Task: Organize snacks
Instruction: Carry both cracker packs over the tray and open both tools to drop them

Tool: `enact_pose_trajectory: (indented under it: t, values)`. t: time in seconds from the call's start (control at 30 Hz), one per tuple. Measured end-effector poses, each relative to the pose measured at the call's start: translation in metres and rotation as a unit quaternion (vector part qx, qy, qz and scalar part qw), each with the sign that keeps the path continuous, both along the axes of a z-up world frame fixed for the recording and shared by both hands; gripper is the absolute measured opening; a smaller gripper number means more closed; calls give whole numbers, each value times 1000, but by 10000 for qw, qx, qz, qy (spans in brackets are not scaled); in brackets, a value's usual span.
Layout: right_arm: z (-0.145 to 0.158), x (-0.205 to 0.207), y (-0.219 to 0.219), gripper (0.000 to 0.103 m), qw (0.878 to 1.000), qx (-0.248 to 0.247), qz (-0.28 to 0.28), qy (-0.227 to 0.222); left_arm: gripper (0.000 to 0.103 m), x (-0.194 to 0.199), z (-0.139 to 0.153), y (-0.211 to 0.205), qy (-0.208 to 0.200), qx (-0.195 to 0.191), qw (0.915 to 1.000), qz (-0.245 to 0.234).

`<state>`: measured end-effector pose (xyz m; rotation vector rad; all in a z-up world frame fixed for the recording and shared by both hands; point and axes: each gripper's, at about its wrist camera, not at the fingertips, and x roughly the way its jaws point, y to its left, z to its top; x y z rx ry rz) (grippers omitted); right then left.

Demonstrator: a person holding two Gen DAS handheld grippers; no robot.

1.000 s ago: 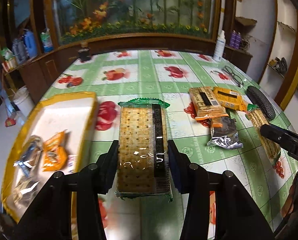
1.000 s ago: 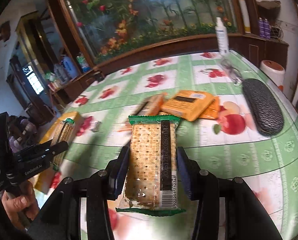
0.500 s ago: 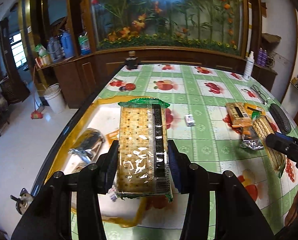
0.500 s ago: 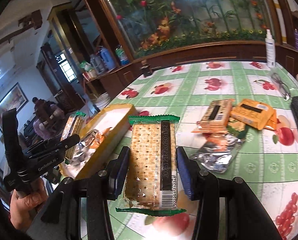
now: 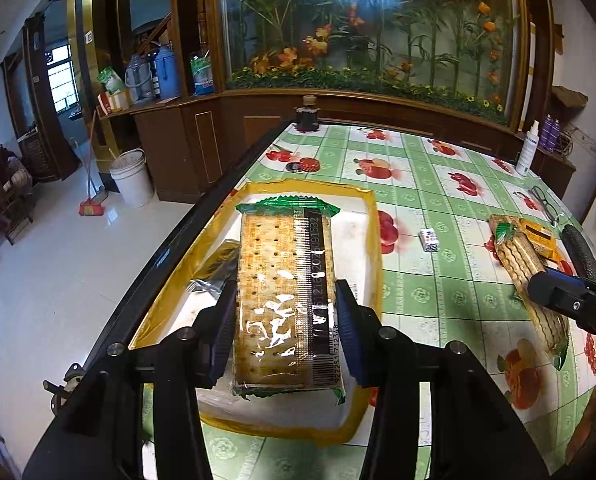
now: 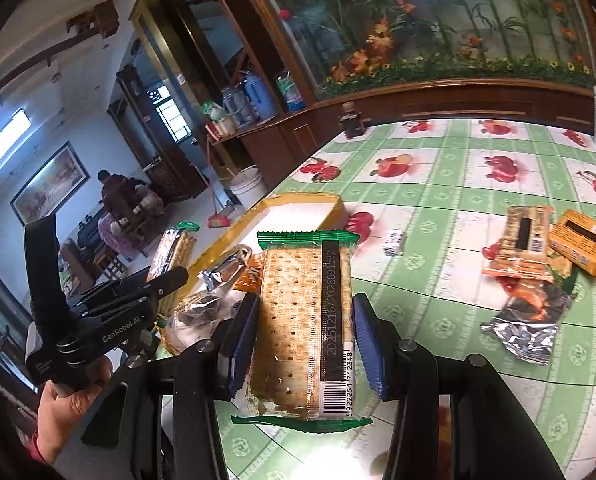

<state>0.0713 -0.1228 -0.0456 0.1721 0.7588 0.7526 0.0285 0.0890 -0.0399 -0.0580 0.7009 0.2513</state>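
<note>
My left gripper (image 5: 285, 320) is shut on a clear cracker pack with green ends (image 5: 283, 280) and holds it above the yellow tray (image 5: 372, 216) at the table's left edge. My right gripper (image 6: 304, 340) is shut on a like cracker pack (image 6: 306, 304), held over the table to the right of the tray (image 6: 298, 200). The tray holds silver and orange snack packets (image 6: 217, 272). The right gripper and its pack show in the left wrist view (image 5: 558, 292); the left gripper and its pack show in the right wrist view (image 6: 169, 276).
Loose snacks lie on the green fruit-print tablecloth: a brown cracker pack (image 6: 526, 232), orange boxes (image 6: 586, 240), a silver wrapper (image 6: 526, 324), a small white packet (image 5: 430, 238). A dark glasses case (image 5: 578, 254), glasses (image 5: 544, 204), a spray bottle (image 5: 526, 152) and a dark jar (image 5: 308, 114) stand further off.
Both grippers have swung left with their cracker packs. The left pack has gone from over the tablecloth to over the tray; the right pack has come closer to the tray.
</note>
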Motion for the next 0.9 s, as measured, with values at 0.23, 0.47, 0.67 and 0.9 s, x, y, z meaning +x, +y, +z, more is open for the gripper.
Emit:
enact_pose_trajectory:
  t: [0.23, 0.47, 0.67, 0.9]
  values:
    - [-2, 9, 34, 47, 9996, 133, 266, -3, 45, -4, -8, 15, 68, -61, 9998, 158]
    - [-14, 26, 66, 47, 9992, 92, 373, 115, 45, -7, -13, 32, 116, -111, 9994, 309]
    - [-19, 49, 92, 47, 9988, 81, 458, 159, 45, -5, -17, 38, 170, -125, 9991, 378]
    - [-20, 70, 124, 47, 9983, 44, 572, 128, 45, 3, -23, 35, 284, -128, 9991, 296]
